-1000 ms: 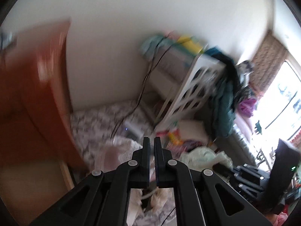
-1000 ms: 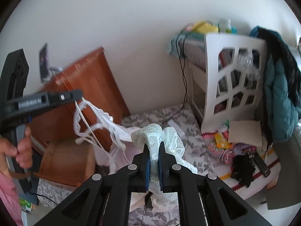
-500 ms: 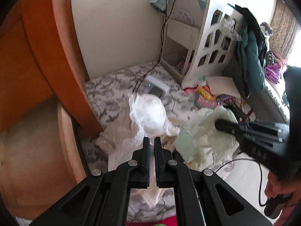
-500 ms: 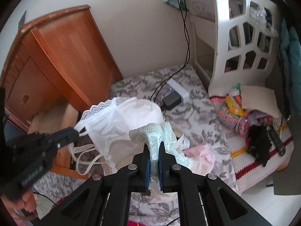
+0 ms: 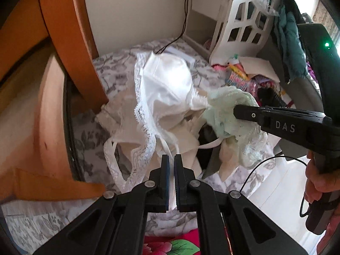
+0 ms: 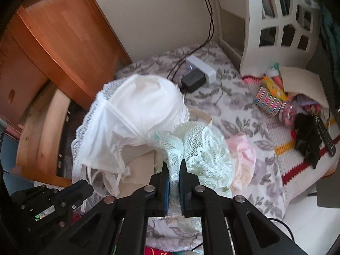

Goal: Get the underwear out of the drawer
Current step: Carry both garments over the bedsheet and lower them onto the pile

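While both grippers point steeply down at the floral bedspread, each has lace fabric at its tips. Right gripper: jaws narrow, pads clamped on a fold of the pale green lace underwear; fabric bunches above and to the right of the fingers at lower centre of the right wrist view. Same gripper enters the left wrist view from the right edge, its tip buried in the green lace, a hand wrapped round its handle at lower right. Left gripper: jaws nearly together, a thin slit between the blue pads; white fabric lies right at the tips, but whether a strap is pinched there I cannot tell. White bra with lace trim sits mid-frame, one cup domed upward, straps trailing toward the left gripper. Bra touches the green lace on its right side. Both garments lie outside the open wooden drawer, left of centre, below the orange-brown dresser. White charger block and a black cable lie beyond the bra, upper centre.
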A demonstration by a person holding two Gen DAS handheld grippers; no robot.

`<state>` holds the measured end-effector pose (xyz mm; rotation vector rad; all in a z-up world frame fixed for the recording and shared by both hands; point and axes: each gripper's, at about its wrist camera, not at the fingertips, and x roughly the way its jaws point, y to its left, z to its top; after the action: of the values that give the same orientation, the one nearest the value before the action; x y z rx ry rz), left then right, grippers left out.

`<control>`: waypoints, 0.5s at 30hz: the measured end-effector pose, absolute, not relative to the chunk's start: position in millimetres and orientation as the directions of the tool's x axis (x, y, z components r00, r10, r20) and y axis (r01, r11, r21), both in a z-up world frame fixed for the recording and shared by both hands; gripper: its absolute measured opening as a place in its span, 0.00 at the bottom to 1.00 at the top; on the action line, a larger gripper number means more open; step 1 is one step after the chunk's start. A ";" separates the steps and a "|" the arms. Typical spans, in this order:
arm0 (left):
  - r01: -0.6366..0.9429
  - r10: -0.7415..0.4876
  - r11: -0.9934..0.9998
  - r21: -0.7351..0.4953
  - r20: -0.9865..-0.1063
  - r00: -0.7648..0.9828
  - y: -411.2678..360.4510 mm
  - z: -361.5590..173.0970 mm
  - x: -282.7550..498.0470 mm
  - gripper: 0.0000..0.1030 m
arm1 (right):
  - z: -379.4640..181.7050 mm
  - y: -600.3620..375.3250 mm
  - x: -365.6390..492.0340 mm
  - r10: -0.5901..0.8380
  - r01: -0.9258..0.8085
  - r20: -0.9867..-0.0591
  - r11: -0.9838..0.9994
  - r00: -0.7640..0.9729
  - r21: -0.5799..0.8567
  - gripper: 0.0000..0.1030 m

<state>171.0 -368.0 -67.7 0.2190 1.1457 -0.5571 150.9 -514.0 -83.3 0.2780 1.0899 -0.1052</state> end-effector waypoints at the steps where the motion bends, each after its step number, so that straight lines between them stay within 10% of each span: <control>1: 0.518 -0.299 0.848 -0.113 -0.909 0.291 -367.1 -71.4 171.9 0.04 | -88.5 -513.8 152.0 0.051 0.224 -0.890 0.960 0.453 0.169 0.11; 10: 0.494 -0.277 0.861 -0.123 -0.927 0.253 -360.1 -91.4 172.1 0.04 | -112.8 -509.2 157.7 0.044 0.239 -0.913 0.959 0.406 0.153 0.11; 15: 0.491 -0.288 0.861 -0.134 -0.924 0.252 -351.5 -88.0 164.3 0.25 | -112.9 -506.1 157.1 0.039 0.245 -0.917 0.958 0.397 0.147 0.34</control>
<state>164.3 -351.5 -88.0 0.1961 1.2058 -0.5342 157.1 -506.1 -112.9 0.2765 1.1594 -0.1324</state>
